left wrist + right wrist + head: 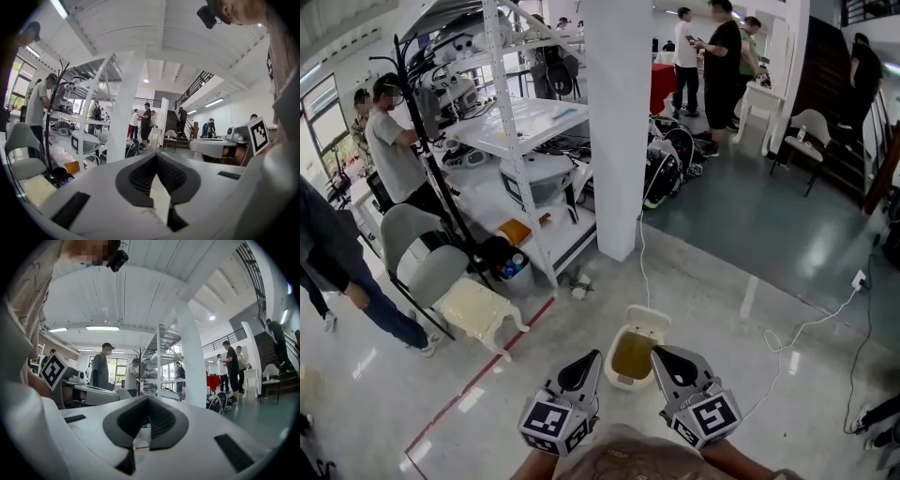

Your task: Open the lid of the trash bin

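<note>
A small cream trash bin (633,354) stands on the pale floor just ahead of me. Its top shows an olive-yellow face inside a cream rim, with a cream flap (645,318) at the far end; I cannot tell whether that face is a lid or the inside. My left gripper (581,370) hangs just left of the bin with its jaws shut and nothing in them, and my right gripper (672,366) hangs just right of it, also shut and empty. Neither touches the bin. Both gripper views look out level across the room, over the left gripper (157,178) and the right gripper (147,420), and the bin does not show in them.
A white pillar (619,122) rises beyond the bin, with a white shelving rack (520,141) to its left. A chair and a yellowish stool (478,309) stand at the left, near a person (337,262). A white cable (806,328) runs across the floor at the right. Red tape (478,380) marks the floor.
</note>
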`<state>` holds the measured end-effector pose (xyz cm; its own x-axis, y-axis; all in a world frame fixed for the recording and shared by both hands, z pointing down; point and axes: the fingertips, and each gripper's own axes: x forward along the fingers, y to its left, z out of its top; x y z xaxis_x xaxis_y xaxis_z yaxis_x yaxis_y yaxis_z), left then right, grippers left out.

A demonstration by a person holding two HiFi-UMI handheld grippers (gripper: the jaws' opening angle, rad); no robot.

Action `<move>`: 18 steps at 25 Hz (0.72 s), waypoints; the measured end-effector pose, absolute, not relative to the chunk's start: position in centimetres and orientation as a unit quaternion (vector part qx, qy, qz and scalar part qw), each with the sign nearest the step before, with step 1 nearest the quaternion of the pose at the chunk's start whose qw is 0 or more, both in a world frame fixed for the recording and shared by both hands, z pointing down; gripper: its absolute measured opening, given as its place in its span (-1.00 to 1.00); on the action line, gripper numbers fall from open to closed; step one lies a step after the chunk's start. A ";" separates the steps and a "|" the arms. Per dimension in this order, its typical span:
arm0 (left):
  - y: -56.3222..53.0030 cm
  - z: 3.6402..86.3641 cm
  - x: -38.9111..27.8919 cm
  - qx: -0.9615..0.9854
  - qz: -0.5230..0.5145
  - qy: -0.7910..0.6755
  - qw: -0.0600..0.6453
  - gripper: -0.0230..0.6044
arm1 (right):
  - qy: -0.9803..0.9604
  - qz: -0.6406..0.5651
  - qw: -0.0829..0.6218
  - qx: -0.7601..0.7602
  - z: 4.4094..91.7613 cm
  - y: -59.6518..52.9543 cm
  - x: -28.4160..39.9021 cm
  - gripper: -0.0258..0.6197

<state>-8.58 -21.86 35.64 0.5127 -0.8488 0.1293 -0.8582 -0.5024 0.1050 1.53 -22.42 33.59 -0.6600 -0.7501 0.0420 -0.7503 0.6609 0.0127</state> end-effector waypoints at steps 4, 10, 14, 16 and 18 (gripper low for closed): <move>-22.0 35.5 -8.9 0.865 0.028 -0.496 0.074 -0.96 | -0.907 -0.012 0.020 0.420 32.9 -22.7 2.2 -0.81; -22.0 35.0 -8.4 0.866 0.022 -0.495 0.072 -0.96 | -0.905 -0.004 0.017 0.424 33.3 -23.0 2.6 -0.82; -22.3 34.8 -8.2 0.866 0.018 -0.495 0.073 -0.96 | -0.909 0.000 0.021 0.415 33.9 -23.5 2.3 -0.82; -22.3 34.6 -8.4 0.865 0.018 -0.496 0.069 -0.96 | -0.913 -0.002 0.022 0.407 33.8 -23.5 2.0 -0.82; -22.4 34.3 -8.6 0.865 0.019 -0.498 0.063 -0.96 | -0.917 -0.006 0.022 0.399 33.6 -23.4 1.8 -0.82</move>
<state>-8.58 -22.43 34.30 0.5030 -0.8589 0.0960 -0.8637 -0.4958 0.0902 1.76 -23.38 33.61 -0.6808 -0.7316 0.0354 -0.7311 0.6817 0.0285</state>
